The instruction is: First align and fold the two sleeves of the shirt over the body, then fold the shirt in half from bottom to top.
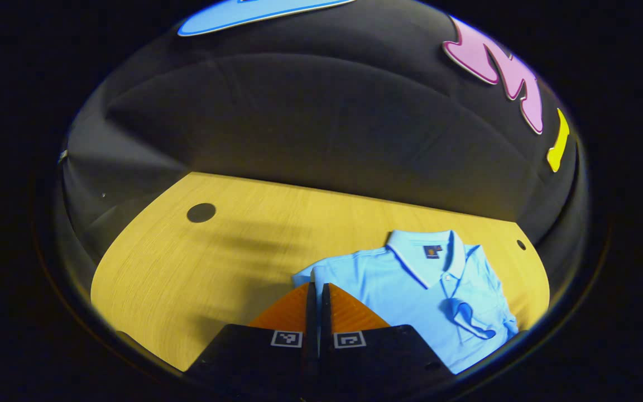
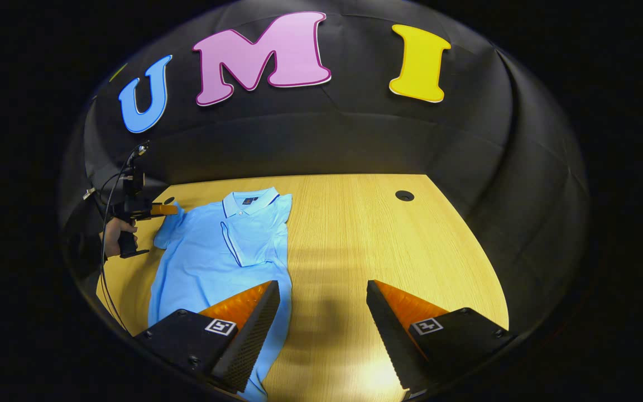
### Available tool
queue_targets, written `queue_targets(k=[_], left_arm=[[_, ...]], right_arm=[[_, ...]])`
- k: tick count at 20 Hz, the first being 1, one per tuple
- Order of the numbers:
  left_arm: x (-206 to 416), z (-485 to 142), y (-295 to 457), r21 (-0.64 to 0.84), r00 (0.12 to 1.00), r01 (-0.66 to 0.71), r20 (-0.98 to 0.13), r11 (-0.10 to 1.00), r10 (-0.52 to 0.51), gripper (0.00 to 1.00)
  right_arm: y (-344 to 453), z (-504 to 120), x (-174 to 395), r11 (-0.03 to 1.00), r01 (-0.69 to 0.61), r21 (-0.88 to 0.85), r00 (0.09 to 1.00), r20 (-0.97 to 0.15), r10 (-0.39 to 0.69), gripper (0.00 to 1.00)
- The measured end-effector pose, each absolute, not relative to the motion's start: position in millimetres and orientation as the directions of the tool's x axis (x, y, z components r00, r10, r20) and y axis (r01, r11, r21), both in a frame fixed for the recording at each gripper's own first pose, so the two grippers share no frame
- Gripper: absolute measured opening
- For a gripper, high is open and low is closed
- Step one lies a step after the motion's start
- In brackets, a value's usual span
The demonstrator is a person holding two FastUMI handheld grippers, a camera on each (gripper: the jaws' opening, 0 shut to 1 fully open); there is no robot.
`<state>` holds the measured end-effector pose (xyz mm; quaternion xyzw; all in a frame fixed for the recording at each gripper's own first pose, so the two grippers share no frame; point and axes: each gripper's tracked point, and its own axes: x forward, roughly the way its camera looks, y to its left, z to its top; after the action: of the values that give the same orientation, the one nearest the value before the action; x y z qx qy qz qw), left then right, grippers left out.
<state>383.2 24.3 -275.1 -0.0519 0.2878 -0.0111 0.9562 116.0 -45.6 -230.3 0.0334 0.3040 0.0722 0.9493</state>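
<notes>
- The shirt [image 2: 218,254] lies flat on the table [image 2: 388,245], with its collar [image 2: 250,202] toward the back wall.
- One sleeve [image 2: 254,243] lies folded over the shirt's body.
- In the right gripper view, the shirt is on the left part of the table.
- The left gripper [image 2: 159,210] is at the shirt's other sleeve [image 2: 168,226], by the table's left edge.
- The right gripper [image 2: 321,304] hangs over the table's front, just right of the shirt's lower part.
- A round hole [image 2: 404,195] sits in the table far to the right, near the back.
</notes>
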Motion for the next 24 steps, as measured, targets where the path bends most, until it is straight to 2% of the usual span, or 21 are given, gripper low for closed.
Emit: queue_targets(k=[3, 7, 10, 13, 14, 18, 19, 20, 22, 24], left_arm=[[383, -257, -9, -0.113, 0.844, 0.046, -0.528, 0.992, -0.099, 0.06], [375, -246, -69, -0.215, 0.835, 0.112, -0.51, 0.97, -0.209, 0.06], [364, -248, -123, -0.274, 0.799, 0.198, -0.51, 0.941, -0.317, 0.06], [352, -262, -159, -0.281, 0.759, 0.233, -0.546, 0.931, -0.354, 0.07], [343, -264, -169, -0.299, 0.742, 0.241, -0.557, 0.924, -0.373, 0.03], [314, -257, -188, -0.32, 0.716, 0.317, -0.536, 0.893, -0.447, 0.76], [304, -254, -184, -0.299, 0.716, 0.338, -0.534, 0.892, -0.45, 0.82], [293, -248, -176, -0.265, 0.721, 0.353, -0.534, 0.897, -0.441, 0.92], [272, -237, -155, -0.208, 0.744, 0.354, -0.528, 0.912, -0.409, 0.98], [246, -220, -135, -0.192, 0.766, 0.339, -0.511, 0.921, -0.389, 0.98]], right_arm=[[-46, -231, 113, 0.986, -0.115, 0.119, 0.804, -0.572, 0.163, 0.98], [-46, -226, 111, 0.984, -0.112, 0.136, 0.806, -0.566, 0.17, 0.98], [-46, -226, 108, 0.984, -0.114, 0.137, 0.807, -0.565, 0.172, 0.98], [-45, -226, 103, 0.984, -0.115, 0.137, 0.809, -0.562, 0.173, 0.97], [-44, -228, 100, 0.984, -0.113, 0.139, 0.808, -0.564, 0.172, 0.98], [-32, -236, 89, 0.984, -0.116, 0.136, 0.8, -0.574, 0.174, 0.99], [-27, -237, 86, 0.983, -0.124, 0.135, 0.797, -0.576, 0.18, 0.99], [-19, -238, 81, 0.982, -0.136, 0.133, 0.793, -0.579, 0.188, 0.99], [-7, -239, 71, 0.979, -0.154, 0.131, 0.788, -0.581, 0.202, 0.99], [6, -239, 59, 0.975, -0.168, 0.143, 0.78, -0.585, 0.22, 0.99]])
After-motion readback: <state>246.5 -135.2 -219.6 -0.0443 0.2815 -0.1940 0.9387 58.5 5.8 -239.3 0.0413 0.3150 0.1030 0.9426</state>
